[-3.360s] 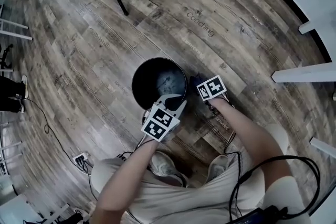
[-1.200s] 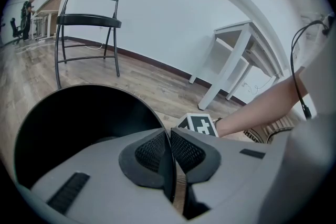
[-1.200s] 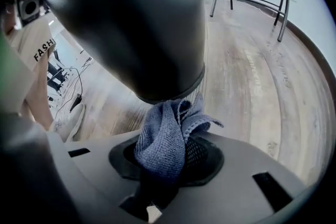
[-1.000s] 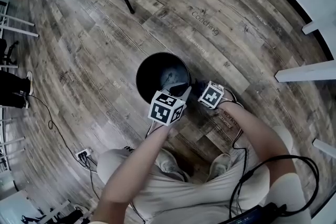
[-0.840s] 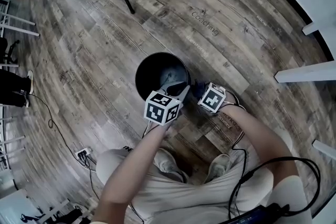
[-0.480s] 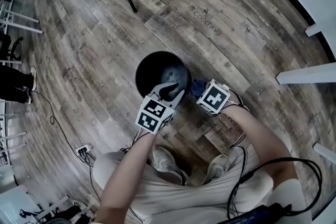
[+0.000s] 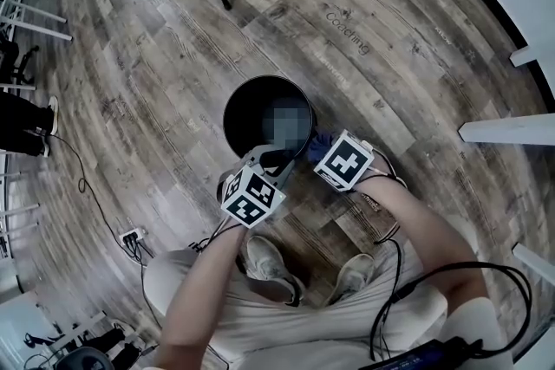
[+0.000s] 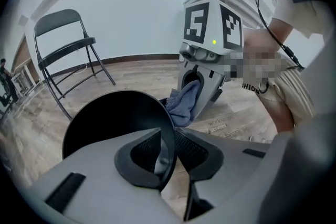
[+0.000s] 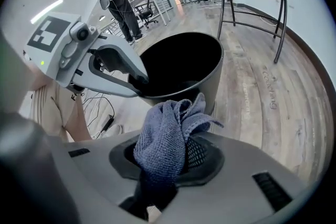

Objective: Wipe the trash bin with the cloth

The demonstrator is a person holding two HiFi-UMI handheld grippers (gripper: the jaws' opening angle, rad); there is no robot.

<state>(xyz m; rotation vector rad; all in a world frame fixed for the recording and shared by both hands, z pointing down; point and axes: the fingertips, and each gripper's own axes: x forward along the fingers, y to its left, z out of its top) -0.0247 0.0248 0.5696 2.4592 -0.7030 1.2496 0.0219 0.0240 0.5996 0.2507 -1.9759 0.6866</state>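
Black trash bin [image 7: 243,107] stood upright on the wood floor [image 7: 156,56], open and apparently empty, with the person just on its near side. It was probably light, with a thin stiff wall, so likely to slide or tip on the smooth boards. The best hold looked like the near rim, one jaw inside and one outside.

The left tongs [image 7: 273,156] were placed exactly that way. The rim ran between narrow jaws that had opened and then just been closing a little, and the pads looked slack on the wall, not clamped.

The blue cloth [image 9: 163,139] was soft, limp and light, and was best pinched at the bunch with the folds left loose in front. The right tongs [image 9: 168,165] were clamped on it that way, just right of the bin at rim height, not touching the wall as far as I could tell.

Compared with a few seconds earlier, the right tongs and cloth had lifted from low against the bin's near-right outer wall up to the rim. The left tongs had rolled, so their marker cube faced differently, and their grip on the rim had loosened. The bin had barely shifted.
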